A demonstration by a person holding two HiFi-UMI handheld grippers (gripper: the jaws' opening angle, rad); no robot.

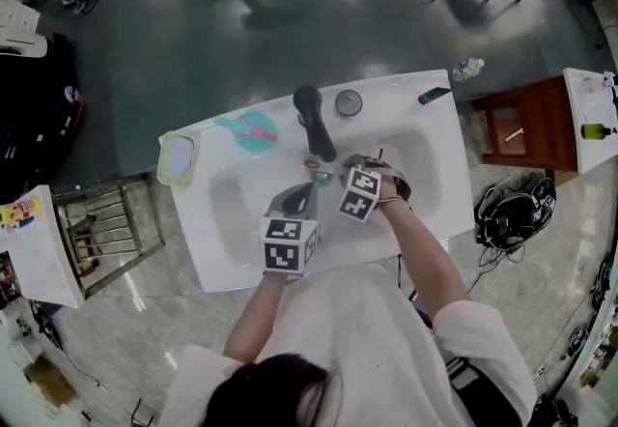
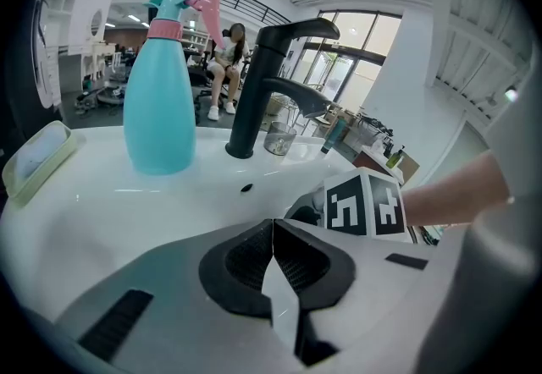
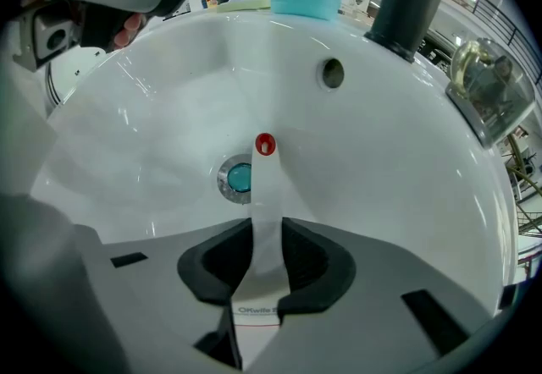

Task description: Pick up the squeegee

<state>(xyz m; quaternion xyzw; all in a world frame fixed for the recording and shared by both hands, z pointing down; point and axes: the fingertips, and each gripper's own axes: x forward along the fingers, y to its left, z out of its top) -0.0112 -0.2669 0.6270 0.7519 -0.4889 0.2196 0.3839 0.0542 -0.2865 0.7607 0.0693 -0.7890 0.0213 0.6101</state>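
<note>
Clamping the squeegee (image 3: 267, 182) handle at lower centre, right gripper (image 3: 265, 237) stands over the sink (image 3: 381, 161), apparently ready for lifting; left gripper (image 2: 273, 237) clenched, empty.

Right gripper view: small grey print across the white handle of the squeegee (image 3: 266, 220), low in frame, reads "OKwife"; following characters cut off at the right; thin red line directly under the word.

1 squeegee (image 3: 268, 182), 1 spray btl (image 2: 159, 101), 1 faucet (image 2: 257, 85), 1 sink (image 3: 406, 161).
</note>
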